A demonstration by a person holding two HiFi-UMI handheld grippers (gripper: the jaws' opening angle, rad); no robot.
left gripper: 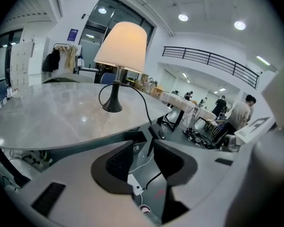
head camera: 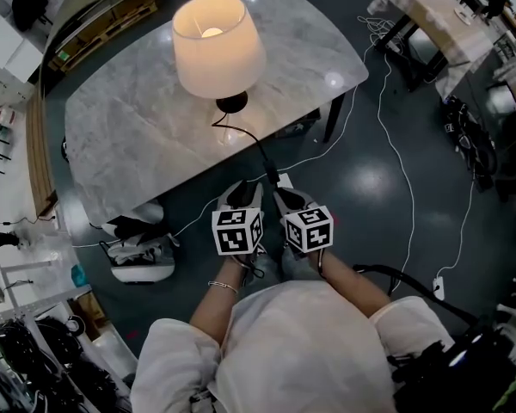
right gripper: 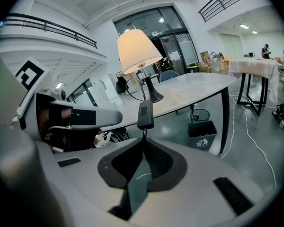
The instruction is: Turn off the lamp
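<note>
1. Lamp (head camera: pixel 218 46) is lit, shade glowing. It stands upright on the marble table (head camera: pixel 138 136), toward the far edge.
2. Black cord (head camera: pixel 245 133) runs from the lamp base across the table top and drops over the near edge.
3. Inline switch (right gripper: pixel 143 113) hangs on the cord just off the near edge.
4. Right gripper (right gripper: pixel 143 143): jaws clenched on the cord directly below the switch, the switch sitting just above the jaw tips.
5. Left gripper (left gripper: pixel 143 148): jaws released, standing apart, pads pressing nothing. It is just beside the right gripper at the near edge.
</note>
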